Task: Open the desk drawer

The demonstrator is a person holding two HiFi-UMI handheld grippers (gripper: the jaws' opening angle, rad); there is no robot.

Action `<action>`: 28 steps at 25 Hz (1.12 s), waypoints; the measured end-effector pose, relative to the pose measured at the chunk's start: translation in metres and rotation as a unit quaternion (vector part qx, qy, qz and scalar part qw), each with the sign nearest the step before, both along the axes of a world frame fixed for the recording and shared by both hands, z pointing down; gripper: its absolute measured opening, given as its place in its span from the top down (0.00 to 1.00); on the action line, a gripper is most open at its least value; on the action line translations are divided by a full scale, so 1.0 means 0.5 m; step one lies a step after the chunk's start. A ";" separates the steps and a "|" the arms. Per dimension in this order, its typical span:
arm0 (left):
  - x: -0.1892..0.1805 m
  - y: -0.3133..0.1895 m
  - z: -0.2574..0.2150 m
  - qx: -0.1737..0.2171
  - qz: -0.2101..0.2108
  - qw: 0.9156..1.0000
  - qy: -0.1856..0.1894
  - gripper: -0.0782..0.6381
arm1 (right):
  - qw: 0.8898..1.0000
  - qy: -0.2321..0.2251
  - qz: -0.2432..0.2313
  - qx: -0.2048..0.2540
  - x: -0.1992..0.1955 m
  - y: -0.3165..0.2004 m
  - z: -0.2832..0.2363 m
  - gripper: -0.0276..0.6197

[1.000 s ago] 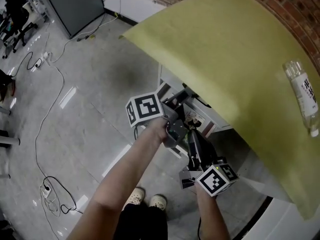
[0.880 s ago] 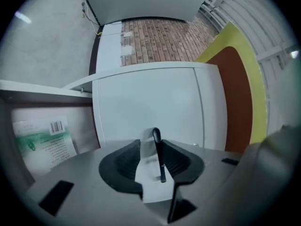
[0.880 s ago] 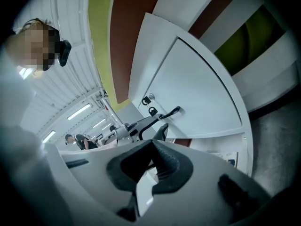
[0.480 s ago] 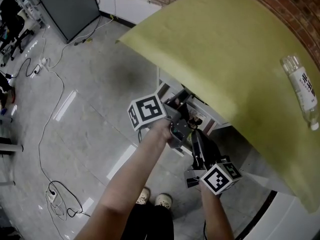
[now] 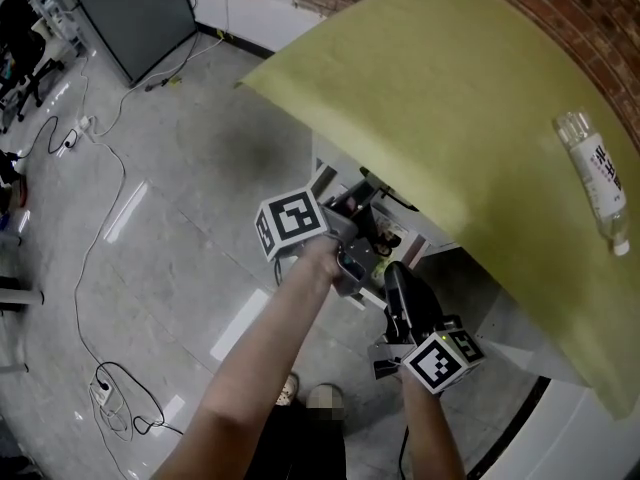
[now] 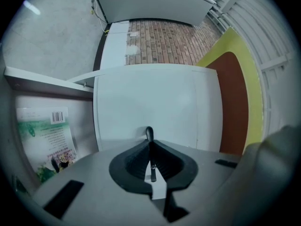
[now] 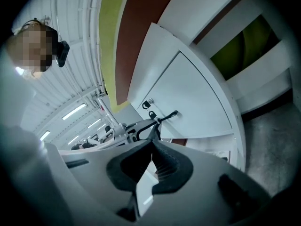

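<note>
The white drawer front (image 6: 150, 98) sits under the yellow-green desk top (image 5: 450, 98). Its thin black handle (image 6: 149, 132) stands between the pads of my left gripper (image 6: 149, 142), whose jaws have just been closing and now pinch it. In the head view the left gripper (image 5: 362, 216) reaches level to the drawer from the left. My right gripper (image 5: 393, 273) is just below and beside it, jaws together with nothing between them. In the right gripper view, the right gripper (image 7: 151, 142) faces the drawer front (image 7: 188, 98), apart from the handle (image 7: 168, 116).
A clear plastic bottle (image 5: 597, 183) lies on the desk top at the right. A book (image 6: 47, 140) stands in the open compartment left of the drawer. A small lock (image 7: 148, 102) is near the handle. Cables (image 5: 90, 218) trail over the grey floor, and a dark cabinet (image 5: 140, 8) stands far left.
Both grippers keep their places at the drawer front. The head view has shifted slightly. The closing of the left jaws is too small to make out there.
</note>
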State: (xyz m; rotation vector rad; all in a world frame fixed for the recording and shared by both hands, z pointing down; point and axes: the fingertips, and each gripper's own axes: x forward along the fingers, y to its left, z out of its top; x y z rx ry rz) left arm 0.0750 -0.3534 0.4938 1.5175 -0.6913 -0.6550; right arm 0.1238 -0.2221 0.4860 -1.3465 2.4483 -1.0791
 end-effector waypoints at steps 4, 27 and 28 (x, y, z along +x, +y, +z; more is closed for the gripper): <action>-0.025 0.044 -0.007 -0.002 0.009 1.000 -0.002 0.85 | 1.000 0.005 -0.014 0.007 -0.039 0.030 -0.023 0.94; -0.055 0.082 0.000 -0.040 0.008 0.998 -0.037 0.85 | 0.999 -0.026 0.001 -0.022 -0.052 -0.006 -0.054 0.94; -0.056 0.084 0.002 -0.039 0.007 0.998 -0.041 0.85 | 0.999 -0.027 -0.001 -0.023 -0.052 -0.007 -0.053 0.94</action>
